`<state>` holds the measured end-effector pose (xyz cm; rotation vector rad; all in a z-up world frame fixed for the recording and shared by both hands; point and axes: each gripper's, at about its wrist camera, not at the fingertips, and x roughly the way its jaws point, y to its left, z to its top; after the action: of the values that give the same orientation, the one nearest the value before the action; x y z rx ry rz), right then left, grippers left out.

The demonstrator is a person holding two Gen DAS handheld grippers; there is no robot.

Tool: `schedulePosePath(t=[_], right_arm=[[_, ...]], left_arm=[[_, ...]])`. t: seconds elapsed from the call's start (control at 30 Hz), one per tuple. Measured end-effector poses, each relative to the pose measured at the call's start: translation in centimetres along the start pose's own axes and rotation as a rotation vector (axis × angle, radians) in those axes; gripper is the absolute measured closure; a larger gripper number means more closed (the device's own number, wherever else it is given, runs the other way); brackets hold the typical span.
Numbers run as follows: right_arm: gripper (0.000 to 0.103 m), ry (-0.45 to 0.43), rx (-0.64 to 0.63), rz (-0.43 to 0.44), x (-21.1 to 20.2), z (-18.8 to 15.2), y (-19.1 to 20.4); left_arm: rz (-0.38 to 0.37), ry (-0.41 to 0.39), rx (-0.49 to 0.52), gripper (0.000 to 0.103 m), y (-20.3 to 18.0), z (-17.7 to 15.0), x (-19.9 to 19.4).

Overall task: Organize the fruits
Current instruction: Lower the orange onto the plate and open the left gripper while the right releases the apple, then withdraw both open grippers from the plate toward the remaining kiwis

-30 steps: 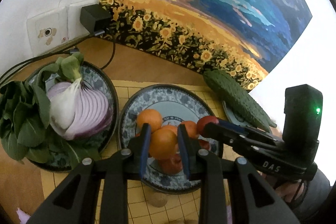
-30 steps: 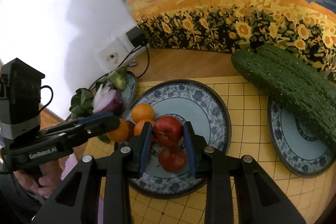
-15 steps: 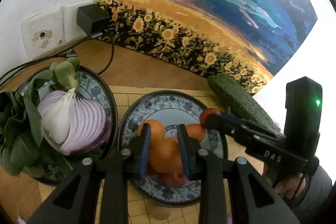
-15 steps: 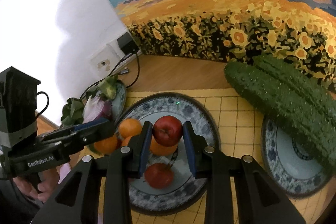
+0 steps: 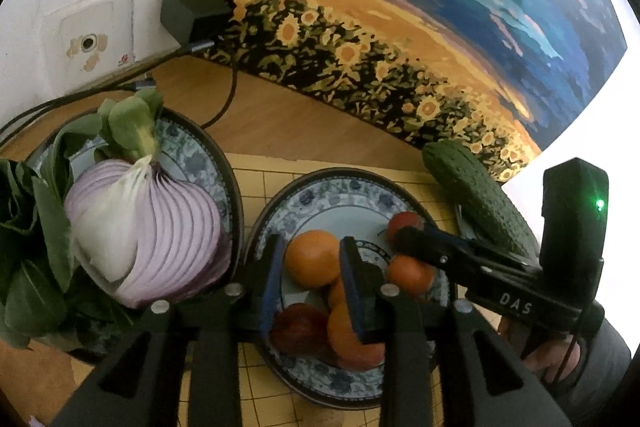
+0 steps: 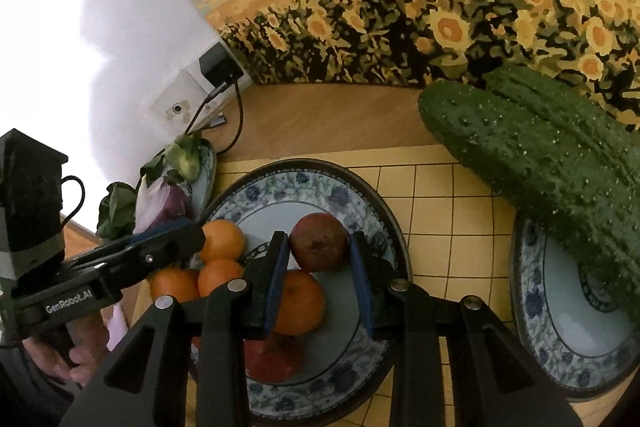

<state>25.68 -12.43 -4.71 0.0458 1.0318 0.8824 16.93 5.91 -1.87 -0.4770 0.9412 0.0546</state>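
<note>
Two tools over the fruit plate

The left tool [image 5: 310, 277] is opening, with an orange [image 5: 352, 335] loose between its pads. The right tool [image 6: 318, 281] holds a red apple [image 6: 319, 247]. Both are low in the frame, over the middle plate [image 6: 276, 193] with more oranges.

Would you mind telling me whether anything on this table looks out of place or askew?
Yes: the two long bumpy green cucumbers lie tilted across the rim of the right-hand blue-patterned plate, sticking out over the yellow grid mat rather than resting inside. The wall socket plate also looks chipped around its hole.
</note>
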Motion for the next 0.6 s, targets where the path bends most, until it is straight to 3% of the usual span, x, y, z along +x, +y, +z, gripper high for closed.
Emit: schedulePosePath(t=[0.23,0.43,0.6], right_arm=[[0.061,0.01,-0.015,-0.027,-0.6,0.0,0.4],[0.048,0.001,-0.035,-0.049,-1.7,-0.3,1.0],[0.04,-0.034,-0.052,-0.057,-3.3,-0.3,1.9]], left_arm=[[-0.025,-0.038,0.022,0.042,-0.8,0.3,-1.1],[-0.06,-0.041,0.0,0.039,-0.9,0.5,-1.9],[-0.042,-0.044,0.002,0.031,-1.0,0.2,-2.9]])
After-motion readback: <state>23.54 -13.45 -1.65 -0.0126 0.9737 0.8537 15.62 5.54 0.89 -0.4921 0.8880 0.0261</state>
